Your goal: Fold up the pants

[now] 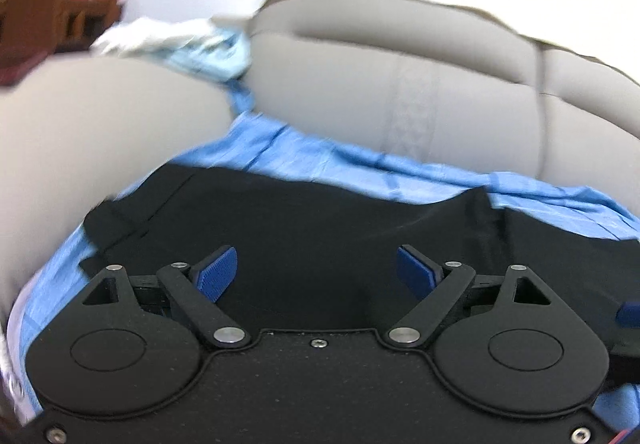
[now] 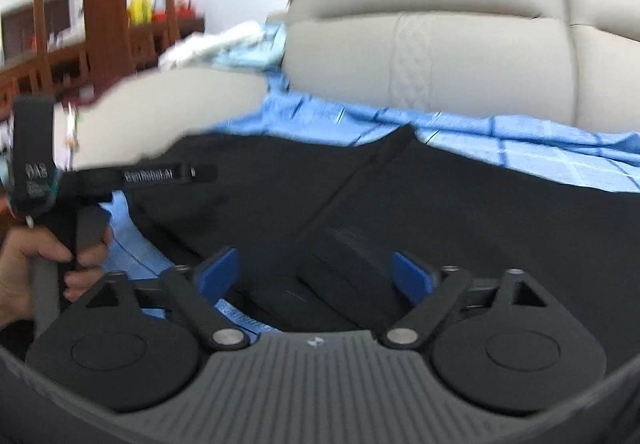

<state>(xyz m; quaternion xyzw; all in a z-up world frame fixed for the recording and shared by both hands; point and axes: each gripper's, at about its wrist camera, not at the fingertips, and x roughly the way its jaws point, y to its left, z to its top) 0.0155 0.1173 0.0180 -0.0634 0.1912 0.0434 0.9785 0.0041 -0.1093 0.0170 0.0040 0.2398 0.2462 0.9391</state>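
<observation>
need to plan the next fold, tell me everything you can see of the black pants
The black pants are dark, matte cloth lying mostly flat on a blue checked sheet on the grey sofa. A seam or fold edge runs diagonally across them, and a small folded-over flap sits near the right tongs, whose blue pads stand open. The left tongs are open above the cloth too.

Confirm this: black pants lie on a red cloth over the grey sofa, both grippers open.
Wrong colour. The black pants lie on a blue cloth, as the right wrist view shows. The grey sofa and the open left gripper and right gripper are right.
</observation>
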